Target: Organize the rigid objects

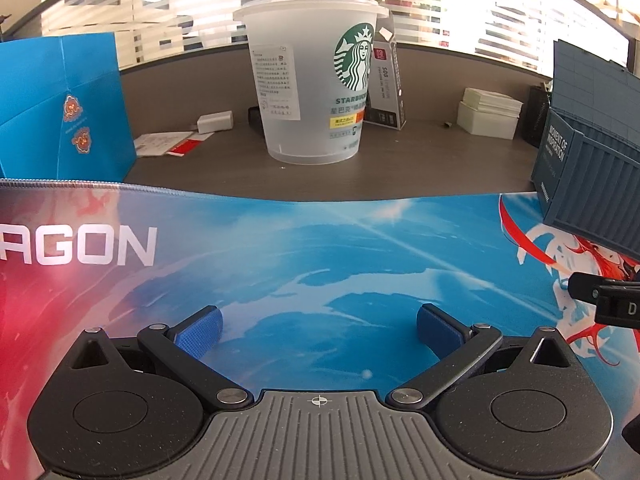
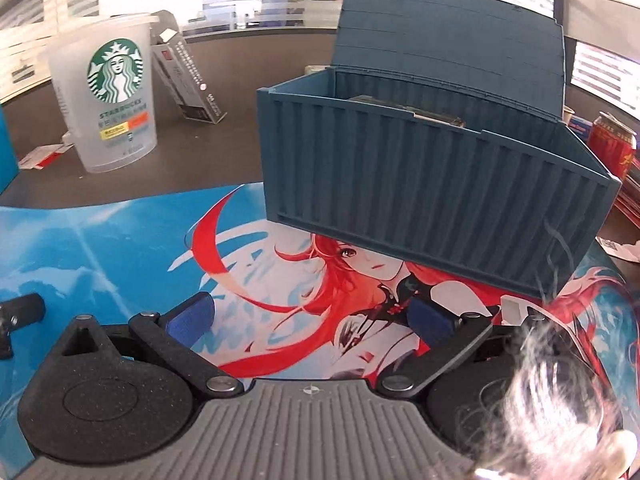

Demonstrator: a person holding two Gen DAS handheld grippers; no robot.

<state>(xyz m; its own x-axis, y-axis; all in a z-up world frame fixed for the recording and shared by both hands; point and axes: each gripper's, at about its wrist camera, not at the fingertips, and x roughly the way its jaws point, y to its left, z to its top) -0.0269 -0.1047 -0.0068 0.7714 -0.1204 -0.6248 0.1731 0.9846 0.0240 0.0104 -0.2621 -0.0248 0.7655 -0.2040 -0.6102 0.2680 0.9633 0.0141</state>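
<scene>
Left wrist: the left tongs (image 1: 318, 330) hang released over the mat (image 1: 320, 248); the cup (image 1: 314, 80) stands ahead on the desk (image 1: 420, 160), light enough to tip if clipped.

Right wrist: the right tongs (image 2: 308, 320) are released too, near the open crate (image 2: 432, 184). Something, perhaps cards, lies inside. The crate overhangs the mat's far edge; open mat lies leftward.
</scene>
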